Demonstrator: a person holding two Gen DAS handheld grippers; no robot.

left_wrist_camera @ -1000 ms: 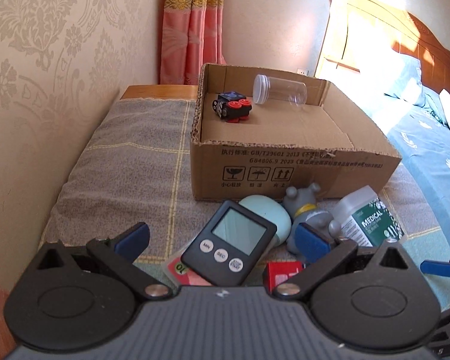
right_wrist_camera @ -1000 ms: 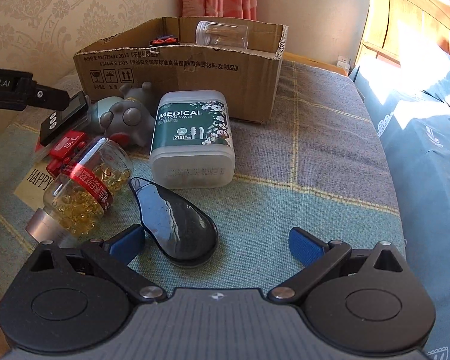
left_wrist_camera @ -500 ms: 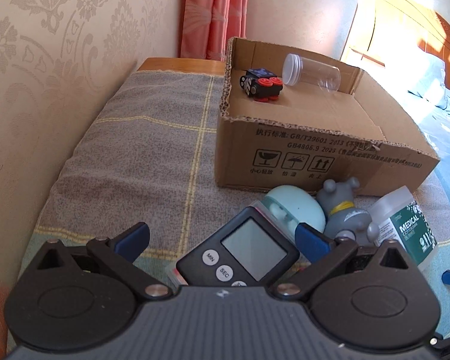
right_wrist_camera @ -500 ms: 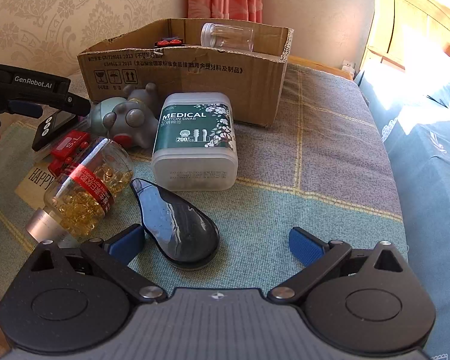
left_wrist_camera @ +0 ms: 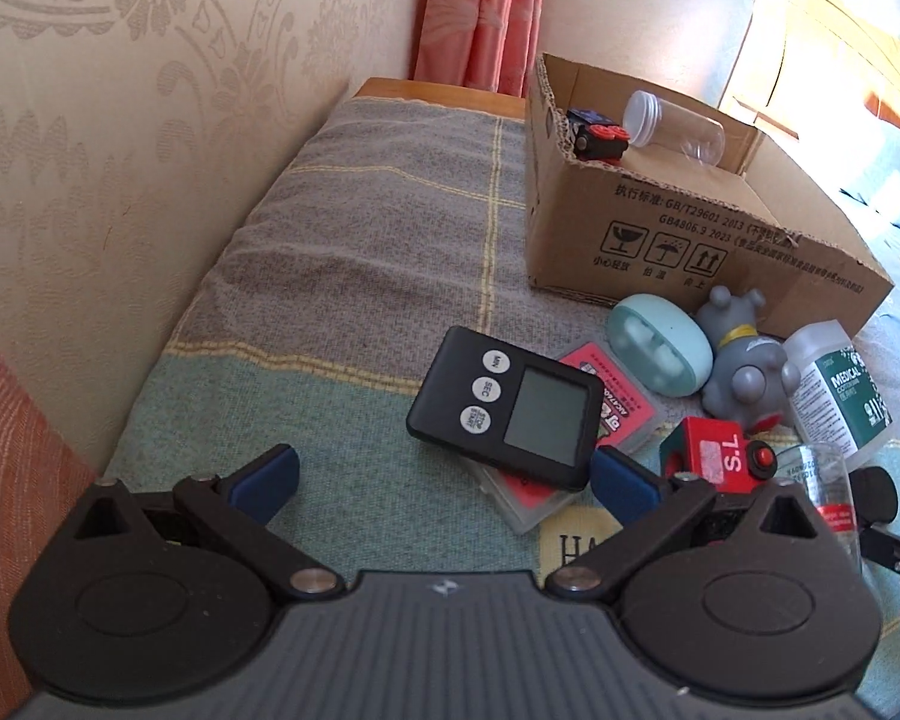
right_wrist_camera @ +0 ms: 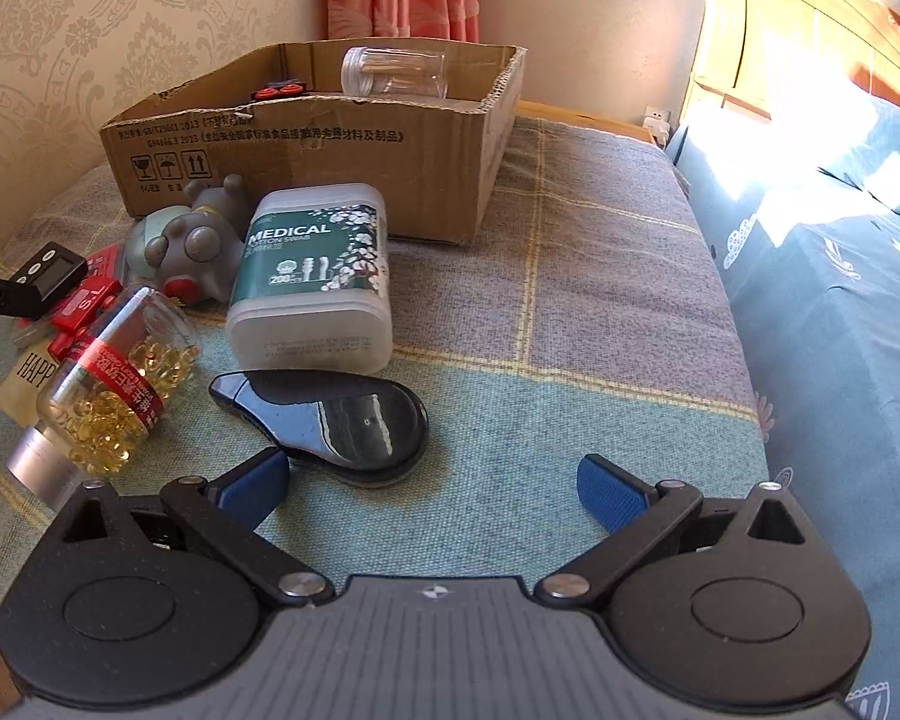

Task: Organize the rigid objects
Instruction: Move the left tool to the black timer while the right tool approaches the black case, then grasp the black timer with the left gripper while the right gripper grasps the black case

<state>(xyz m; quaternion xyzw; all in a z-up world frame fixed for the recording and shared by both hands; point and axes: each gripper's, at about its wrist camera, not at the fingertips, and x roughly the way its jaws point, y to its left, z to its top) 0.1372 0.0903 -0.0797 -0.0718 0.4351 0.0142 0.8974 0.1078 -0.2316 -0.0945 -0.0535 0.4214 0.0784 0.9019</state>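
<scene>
A cardboard box [left_wrist_camera: 720, 240] [right_wrist_camera: 330, 162] holds a clear jar [left_wrist_camera: 672, 129] [right_wrist_camera: 393, 72] and a black-and-red toy [left_wrist_camera: 597, 135]. In front of it lie a black timer [left_wrist_camera: 507, 408] [right_wrist_camera: 45, 267] on a pink card case [left_wrist_camera: 618, 402], a teal oval case [left_wrist_camera: 660, 345], a grey figurine [left_wrist_camera: 744, 360] [right_wrist_camera: 201, 246], a red toy [left_wrist_camera: 714, 456], a swab box [right_wrist_camera: 315, 276] [left_wrist_camera: 840, 387], a capsule bottle [right_wrist_camera: 111, 390] and a glossy black oval case [right_wrist_camera: 336, 417]. My left gripper [left_wrist_camera: 444, 471] is open just before the timer. My right gripper [right_wrist_camera: 432, 483] is open just before the black case.
The objects lie on a plaid cloth [left_wrist_camera: 360, 252] over a narrow bench along the papered wall [left_wrist_camera: 120, 120]. A bed with blue bedding [right_wrist_camera: 840, 330] and a wooden headboard [right_wrist_camera: 810, 42] runs along the right. A pink curtain [left_wrist_camera: 480, 6] hangs behind the box.
My left gripper has drawn back and swung left, so the timer now lies ahead of the fingers instead of between them. My right gripper moved slightly forward toward the black case.
</scene>
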